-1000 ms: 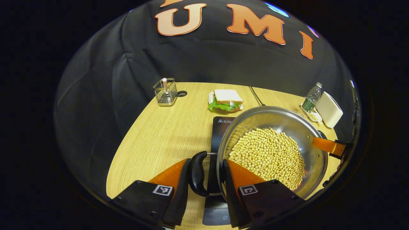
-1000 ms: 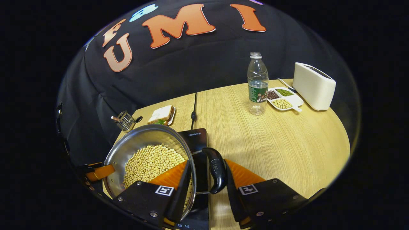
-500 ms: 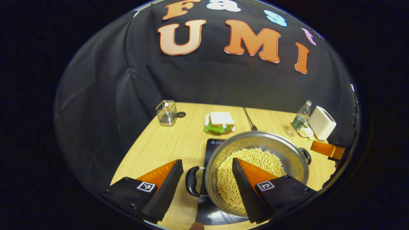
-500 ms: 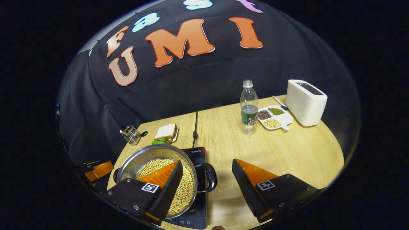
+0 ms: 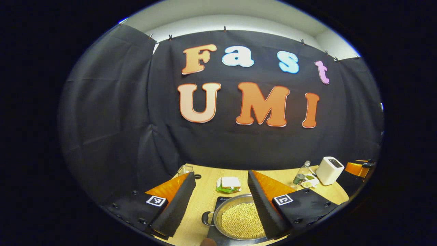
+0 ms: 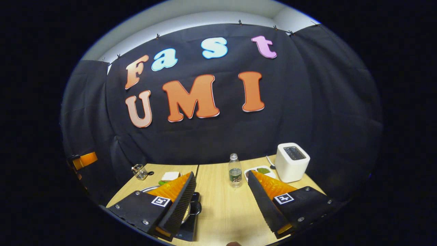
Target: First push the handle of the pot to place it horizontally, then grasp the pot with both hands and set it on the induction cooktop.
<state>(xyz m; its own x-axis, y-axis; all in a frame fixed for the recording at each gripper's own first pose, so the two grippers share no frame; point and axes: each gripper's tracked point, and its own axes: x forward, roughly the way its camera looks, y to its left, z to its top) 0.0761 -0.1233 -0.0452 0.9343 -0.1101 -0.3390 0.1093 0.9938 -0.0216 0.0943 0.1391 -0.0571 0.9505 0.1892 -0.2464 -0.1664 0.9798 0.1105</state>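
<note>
Both grippers have pulled up and back since a second ago, when each clamped a pot handle. Now the left gripper (image 5: pixel 221 201) has jaws spread wide, holding nothing. The right gripper (image 6: pixel 221 201) is the same: jaws spread, nothing between them.

The pot (image 5: pixel 239 218), round shiny steel full of pale yellow soybeans (image 5: pixel 240 222), sits on the flat black induction cooktop (image 5: pixel 213 235), well below both grippers. Its black loop handle (image 5: pixel 206 218) sticks out sideways, level.

The table (image 6: pixel 218 205) is light wood grain. On it: a sandwich (image 5: pixel 229 183) on a plate, a clear plastic bottle (image 6: pixel 235 174), a boxy white toaster (image 6: pixel 291 161), a white divided dish (image 6: pixel 258 171) of beans, a wire holder (image 6: pixel 139 172). The other gripper shows at the right edge of the left gripper view.
</note>
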